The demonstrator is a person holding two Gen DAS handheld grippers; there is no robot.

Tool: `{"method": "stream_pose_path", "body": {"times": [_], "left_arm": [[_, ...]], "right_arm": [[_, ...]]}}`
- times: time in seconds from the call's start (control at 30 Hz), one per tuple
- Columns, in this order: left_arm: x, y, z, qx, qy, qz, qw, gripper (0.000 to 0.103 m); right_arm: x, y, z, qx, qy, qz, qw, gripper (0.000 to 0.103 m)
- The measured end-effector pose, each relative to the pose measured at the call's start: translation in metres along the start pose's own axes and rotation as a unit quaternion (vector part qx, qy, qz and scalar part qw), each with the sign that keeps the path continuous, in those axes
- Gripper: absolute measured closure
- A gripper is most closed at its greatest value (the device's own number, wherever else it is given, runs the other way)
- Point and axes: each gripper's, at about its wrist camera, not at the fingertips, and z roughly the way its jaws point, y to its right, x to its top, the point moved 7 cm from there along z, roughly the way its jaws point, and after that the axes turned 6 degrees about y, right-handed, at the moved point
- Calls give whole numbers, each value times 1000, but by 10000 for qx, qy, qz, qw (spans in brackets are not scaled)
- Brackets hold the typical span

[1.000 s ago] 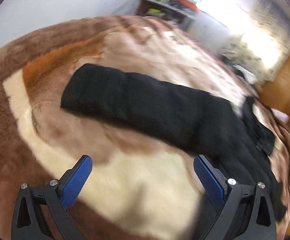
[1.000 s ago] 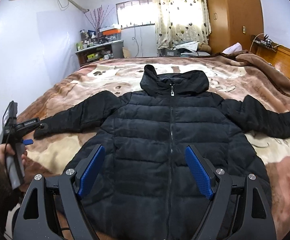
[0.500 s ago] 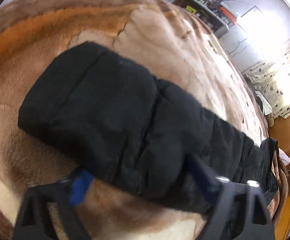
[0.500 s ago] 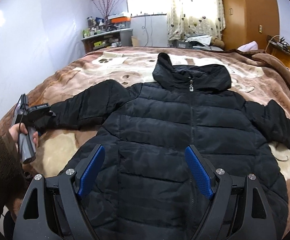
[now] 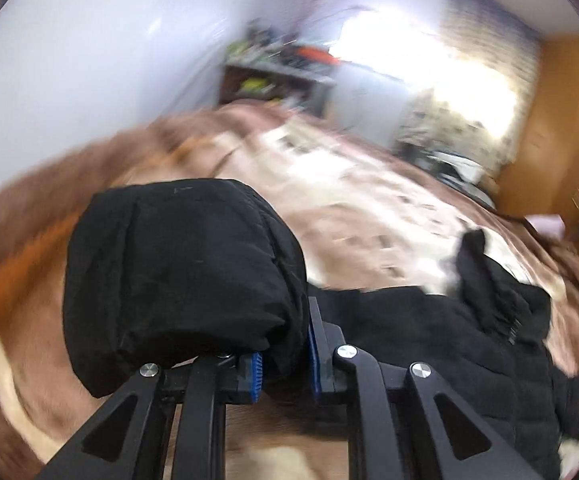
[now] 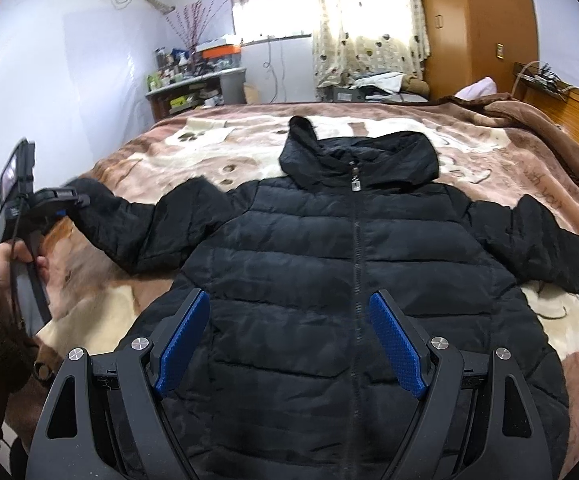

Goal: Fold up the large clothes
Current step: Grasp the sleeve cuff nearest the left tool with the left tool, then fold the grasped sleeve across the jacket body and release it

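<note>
1. Left hand-held gripper (image 5: 283, 360), its jaws closing on the black jacket's sleeve cuff (image 5: 185, 272), lifts it near the bed's (image 6: 489, 152) left edge.
2. Jacket (image 6: 329, 280) lies flat mid-bed.
3. Right hand-held gripper (image 6: 289, 344) hovers above it, jaws wide.

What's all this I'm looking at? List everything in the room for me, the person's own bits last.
puffer jacket: one, black, hooded, zipped, spread face up on the bed
jacket sleeve: one, black, its cuff end lifted off the blanket between the closing jaws of the left tool
blanket: one, brown and cream, covering the bed
curtain: one, cream with dark spots, at the window
wardrobe: one, orange-brown wood, far right corner
shelf: one, cluttered with bottles and boxes, by the far wall
left tool: one, black with blue pads, gripping the sleeve
right tool: one, black with blue pads, open above the jacket hem
hand: one, brown sleeve, holding the left tool
</note>
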Motion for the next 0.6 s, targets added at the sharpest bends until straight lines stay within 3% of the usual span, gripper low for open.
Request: {"method": "stream_pose_path", "body": {"times": [0.1, 0.23, 0.33, 0.6], "left_arm": [[10, 67, -11, -319, 227, 987, 9943, 85], [6, 139, -19, -696, 179, 1646, 9837, 85], [0, 189, -14, -970, 53, 1928, 9764, 85], [-67, 298, -10, -1302, -618, 2495, 9576, 85]], "right_arm": [[4, 12, -4, -49, 55, 128, 9999, 21], [13, 34, -10, -165, 190, 252, 9994, 21], [16, 53, -14, -279, 280, 386, 9985, 21], [8, 113, -17, -616, 254, 841, 9942, 21]]}}
